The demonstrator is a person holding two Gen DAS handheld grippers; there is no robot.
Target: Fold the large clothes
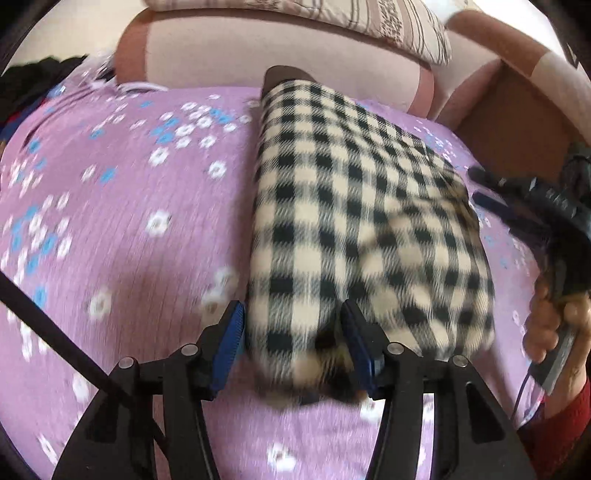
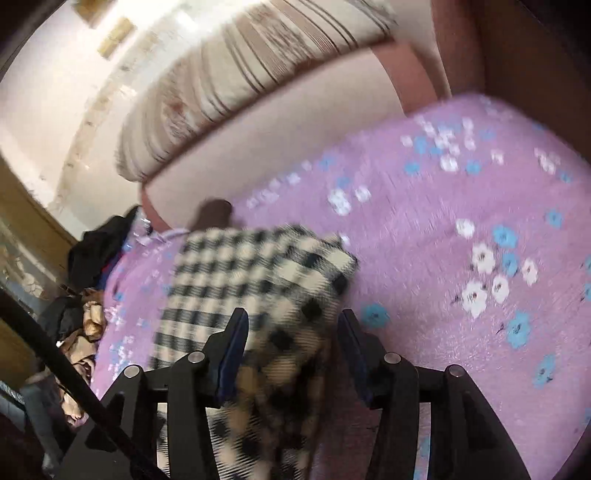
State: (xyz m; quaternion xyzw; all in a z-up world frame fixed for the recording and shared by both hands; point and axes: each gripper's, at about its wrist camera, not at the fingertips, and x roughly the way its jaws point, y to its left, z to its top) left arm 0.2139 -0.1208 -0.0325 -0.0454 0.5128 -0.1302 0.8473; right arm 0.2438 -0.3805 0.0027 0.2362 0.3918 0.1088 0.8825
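Note:
A black-and-cream checked garment [image 1: 354, 221] lies folded into a long strip on the purple flowered bedspread [image 1: 129, 206]. My left gripper [image 1: 293, 339] is open, its blue-padded fingers standing either side of the garment's near end. My right gripper [image 2: 291, 332] is open too, with loose checked cloth [image 2: 258, 273] lying between its fingers. The right gripper also shows at the right edge of the left wrist view [image 1: 517, 199], held in a hand. Both views are blurred by motion.
A pink padded headboard [image 1: 258, 55] with a striped pillow [image 1: 351, 22] on it stands behind the bed. A brown cardboard box [image 1: 517, 122] sits at the back right. A pile of dark and tan clothes [image 2: 85, 295] lies off the bed's left side.

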